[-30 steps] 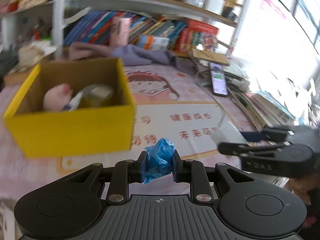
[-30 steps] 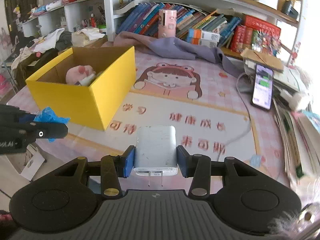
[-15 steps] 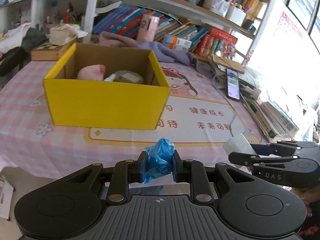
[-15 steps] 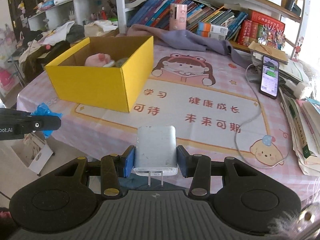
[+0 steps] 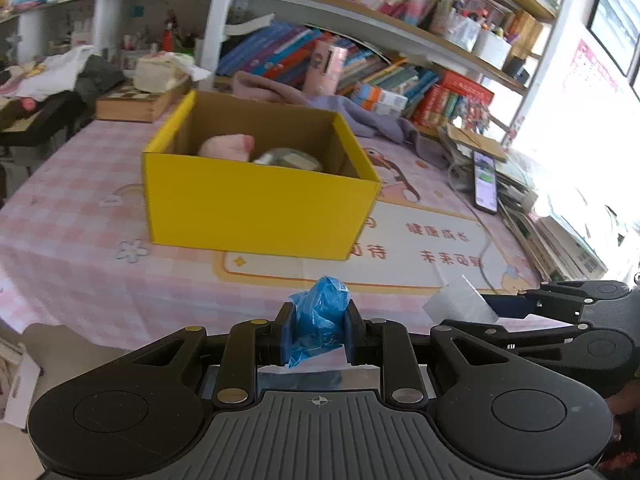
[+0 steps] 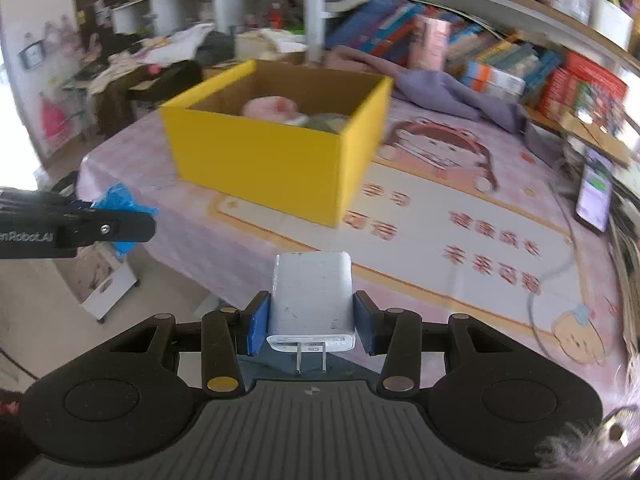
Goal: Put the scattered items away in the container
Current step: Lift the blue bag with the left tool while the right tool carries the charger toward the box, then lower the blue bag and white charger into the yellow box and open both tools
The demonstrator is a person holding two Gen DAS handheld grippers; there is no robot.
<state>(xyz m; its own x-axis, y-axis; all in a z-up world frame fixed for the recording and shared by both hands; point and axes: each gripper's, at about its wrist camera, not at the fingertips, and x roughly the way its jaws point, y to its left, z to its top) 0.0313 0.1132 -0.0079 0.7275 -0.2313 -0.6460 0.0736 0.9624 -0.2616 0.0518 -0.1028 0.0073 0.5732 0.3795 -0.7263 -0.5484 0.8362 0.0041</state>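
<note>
My left gripper point(image 5: 317, 330) is shut on a crumpled blue plastic wad point(image 5: 320, 318), held off the table's near edge. My right gripper point(image 6: 311, 320) is shut on a white plug charger point(image 6: 311, 296), prongs pointing back at the camera. The charger also shows in the left wrist view point(image 5: 460, 304), and the blue wad in the right wrist view point(image 6: 120, 208). The yellow cardboard box point(image 5: 256, 208) stands open on the pink table ahead, also seen in the right wrist view point(image 6: 264, 160). Inside lie a pink soft toy point(image 5: 228, 146) and a grey item point(image 5: 288, 158).
A printed mat point(image 6: 480, 216) covers the table right of the box. A phone point(image 5: 485, 182) with a white cable lies at the right by stacked books. A purple cloth point(image 6: 448, 92) lies behind the box. Bookshelves stand at the back. A small white box point(image 6: 100, 284) sits on the floor.
Both grippers have pulled back from the table and to the left, still holding their items. The box now looks farther off and more to the centre.
</note>
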